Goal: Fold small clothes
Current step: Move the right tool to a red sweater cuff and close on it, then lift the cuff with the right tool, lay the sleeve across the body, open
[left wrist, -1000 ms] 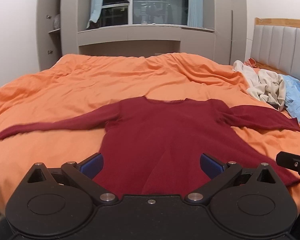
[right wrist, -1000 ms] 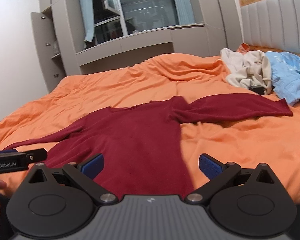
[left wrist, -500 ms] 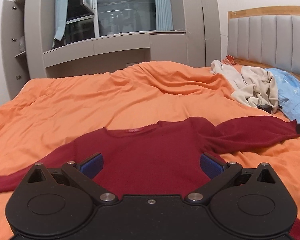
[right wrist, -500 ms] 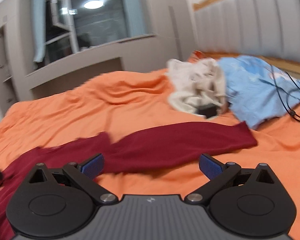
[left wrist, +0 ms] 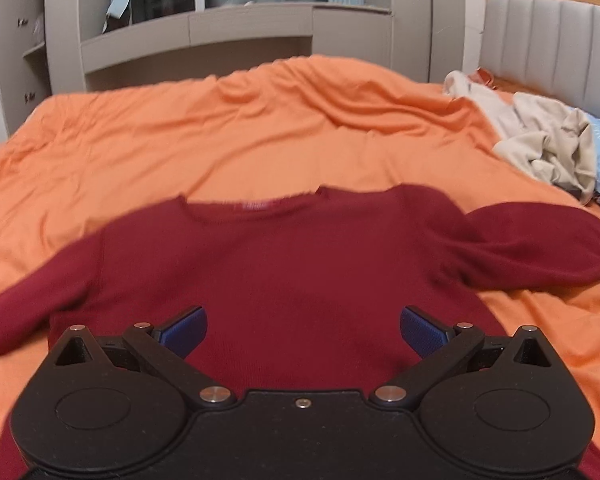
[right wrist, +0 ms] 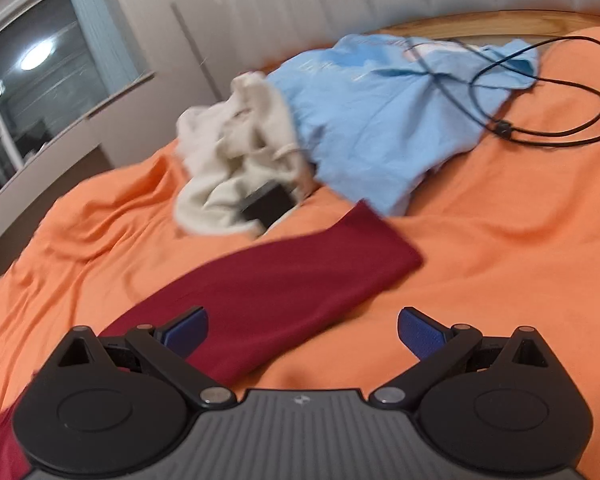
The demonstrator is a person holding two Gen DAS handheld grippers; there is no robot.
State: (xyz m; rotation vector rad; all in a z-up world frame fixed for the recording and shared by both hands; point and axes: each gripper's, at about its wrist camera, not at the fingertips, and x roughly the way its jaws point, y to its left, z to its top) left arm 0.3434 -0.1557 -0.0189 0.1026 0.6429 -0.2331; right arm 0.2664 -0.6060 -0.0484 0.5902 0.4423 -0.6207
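Both cameras have closed in since 1 second ago: the left gripper (left wrist: 303,331) hangs spread and empty over the dark red sweater (left wrist: 284,276), flat on the orange bedspread (left wrist: 260,120); the right gripper (right wrist: 302,331), equally spread, nears its sleeve (right wrist: 300,276). Soft, light knit; likely best pinched at the cuff.

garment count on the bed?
3. The red sweater lies spread flat in front of the grippers; a cream garment is bunched near the headboard; a light blue garment lies beside it, touching. The pile may hide more.
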